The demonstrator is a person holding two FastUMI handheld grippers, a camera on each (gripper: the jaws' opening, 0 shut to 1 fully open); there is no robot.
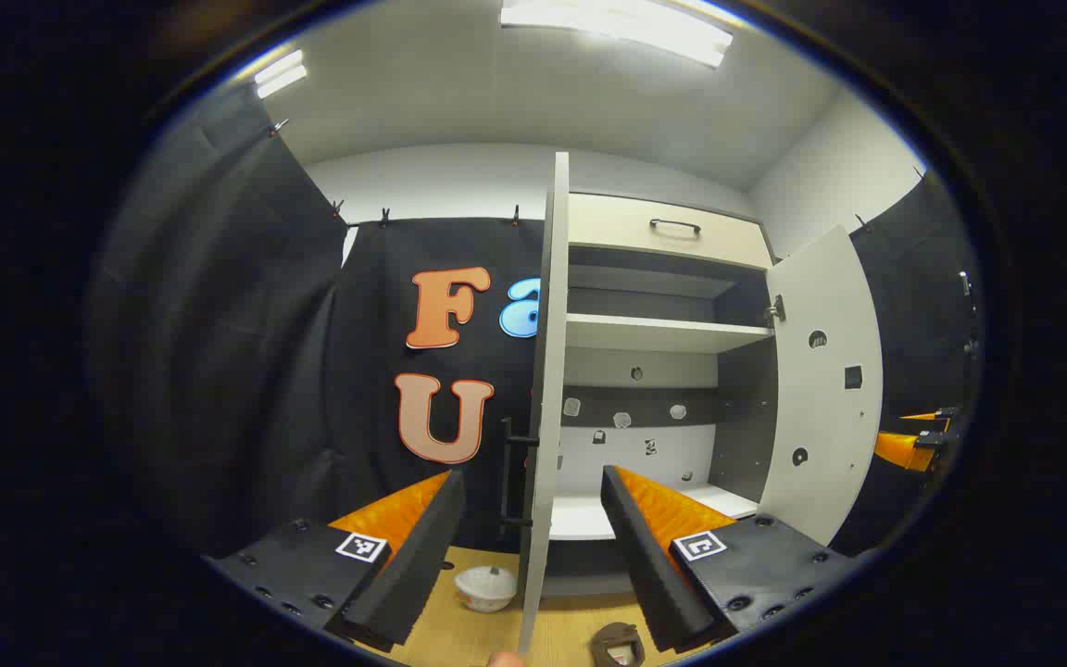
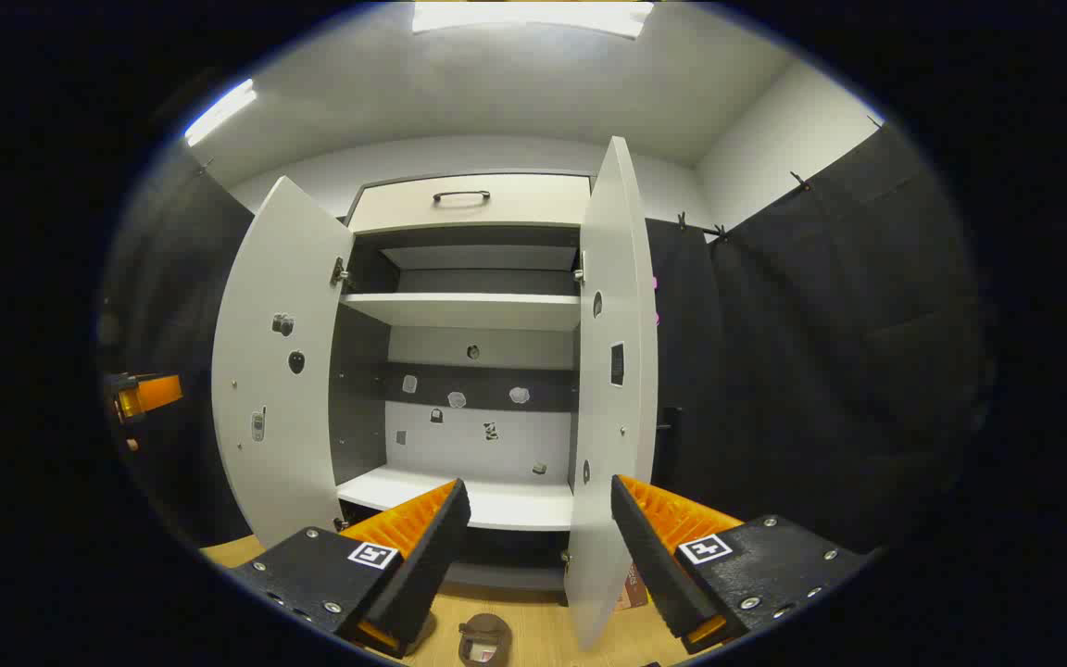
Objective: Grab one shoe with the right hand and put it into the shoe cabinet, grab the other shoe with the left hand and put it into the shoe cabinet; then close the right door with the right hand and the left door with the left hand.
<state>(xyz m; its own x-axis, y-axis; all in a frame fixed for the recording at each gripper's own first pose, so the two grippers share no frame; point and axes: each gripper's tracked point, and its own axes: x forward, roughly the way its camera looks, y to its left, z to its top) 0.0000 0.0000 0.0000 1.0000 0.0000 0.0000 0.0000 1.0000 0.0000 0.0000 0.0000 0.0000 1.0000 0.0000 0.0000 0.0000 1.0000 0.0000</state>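
Note:
The shoe cabinet (image 2: 469, 199) stands with both doors swung open. Its left door (image 1: 547, 371) is edge-on to me, and my left gripper (image 1: 531, 477) is open with that edge lined up between its fingers. In the right gripper view the right door (image 2: 612, 371) likewise stands between the fingers of my open right gripper (image 2: 540, 484). A brown shoe (image 1: 617, 644) lies on the wooden floor below the cabinet, also seen as the brown shoe (image 2: 484, 639). A white rounded thing (image 1: 487, 588), maybe the other shoe, lies left of the door edge.
The right door (image 1: 821, 371) angles outward, with the right gripper (image 1: 913, 445) beyond it. The left door (image 2: 283, 371) opens toward the left gripper (image 2: 140, 394). White shelves (image 2: 459, 310) span the cabinet, and a drawer handle (image 2: 461, 195) is on top. A fingertip (image 1: 501, 660) shows low down.

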